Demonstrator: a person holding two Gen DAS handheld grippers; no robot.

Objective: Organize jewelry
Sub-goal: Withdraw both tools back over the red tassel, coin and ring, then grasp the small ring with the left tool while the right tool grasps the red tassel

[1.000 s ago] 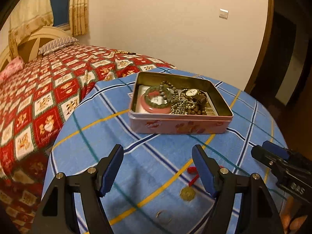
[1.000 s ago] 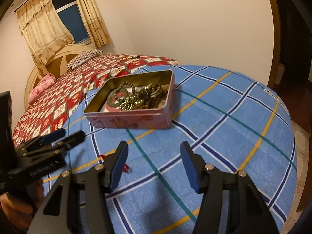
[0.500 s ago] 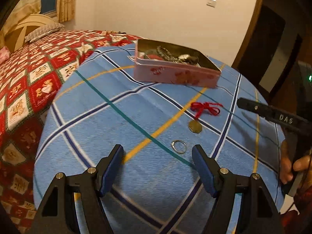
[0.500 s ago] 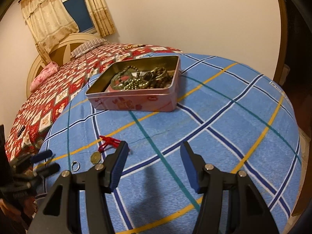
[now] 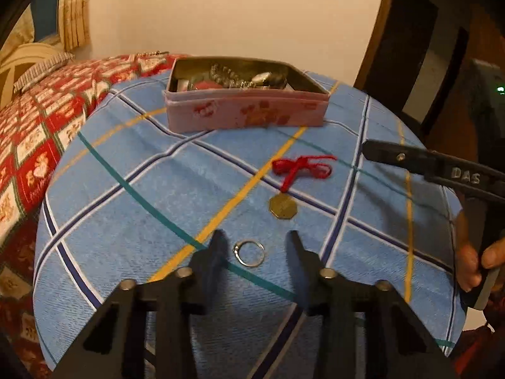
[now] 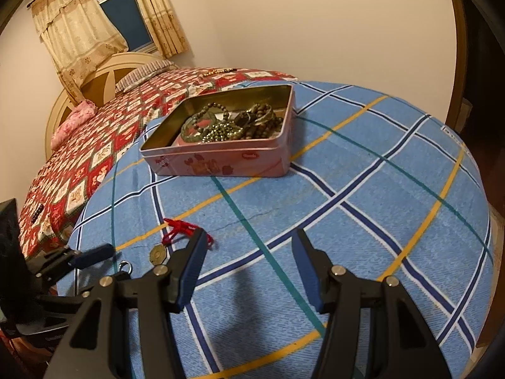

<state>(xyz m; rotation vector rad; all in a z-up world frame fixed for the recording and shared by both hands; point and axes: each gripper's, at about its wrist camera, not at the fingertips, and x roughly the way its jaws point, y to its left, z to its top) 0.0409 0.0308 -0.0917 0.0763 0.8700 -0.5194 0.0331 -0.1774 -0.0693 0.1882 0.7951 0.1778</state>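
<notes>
Blue plaid cloth covers the round table [image 5: 132,208], and well ahead of both tongs stands the pink tin [image 6: 221,161] heaped with bead bracelets and a watch. Just beyond the left gripper [image 5: 255,248] lies the gold octagonal pendant [image 5: 283,207] on its red cord [image 5: 300,167]; its jaws have just been closing and now flank the small silver ring [image 5: 249,252] without touching it. The right gripper [image 6: 249,249] hangs released over bare cloth, the pendant just left of it.

Black gripper [image 6: 247,255], blue pads [image 6: 192,268], silver screws
</notes>
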